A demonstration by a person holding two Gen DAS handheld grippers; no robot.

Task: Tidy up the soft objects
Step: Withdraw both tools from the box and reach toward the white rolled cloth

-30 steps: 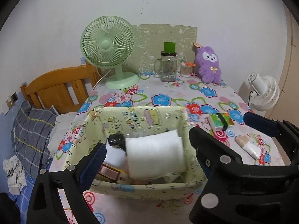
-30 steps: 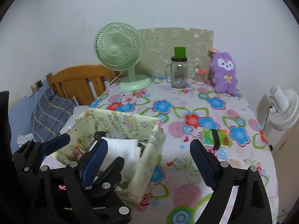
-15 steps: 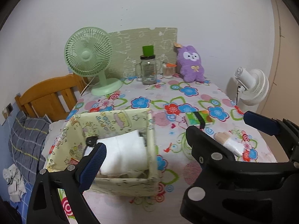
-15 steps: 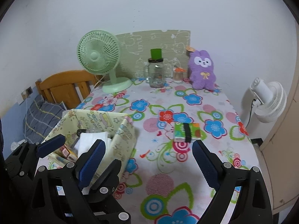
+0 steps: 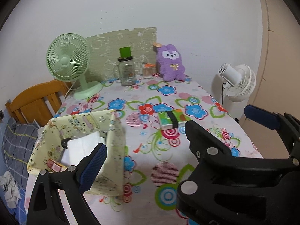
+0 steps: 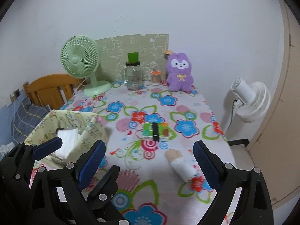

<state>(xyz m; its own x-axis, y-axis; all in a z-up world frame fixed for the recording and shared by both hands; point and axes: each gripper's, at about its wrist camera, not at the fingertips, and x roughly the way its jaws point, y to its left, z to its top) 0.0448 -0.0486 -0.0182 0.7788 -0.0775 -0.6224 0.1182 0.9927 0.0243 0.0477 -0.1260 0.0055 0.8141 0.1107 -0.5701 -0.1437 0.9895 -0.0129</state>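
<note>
A pale yellow fabric box (image 5: 82, 120) (image 6: 71, 118) stands at the table's near left and holds a folded white cloth (image 5: 82, 146) (image 6: 68, 136). A green and orange tissue pack (image 5: 171, 119) (image 6: 155, 129) lies mid-table. A small beige and white soft roll (image 6: 180, 165) lies near the front right. A purple plush rabbit (image 5: 171, 63) (image 6: 180, 73) sits at the back. My left gripper (image 5: 150, 148) hangs open beside the box, its right finger hidden. My right gripper (image 6: 149, 144) (image 5: 217, 116) is open above the table's front, holding nothing.
At the back stand a green desk fan (image 5: 69, 63), a glass jar with a green lid (image 5: 127, 73) and a small orange-lidded jar (image 5: 148, 70). A white floor fan (image 5: 236, 82) stands past the table's right edge. A wooden headboard (image 5: 35, 99) and plaid bedding (image 5: 15, 144) lie left.
Both grippers have drawn back and swung right, so the box has slid to the left of each view. The beige and white roll has come into the right wrist view. Both stay open.
</note>
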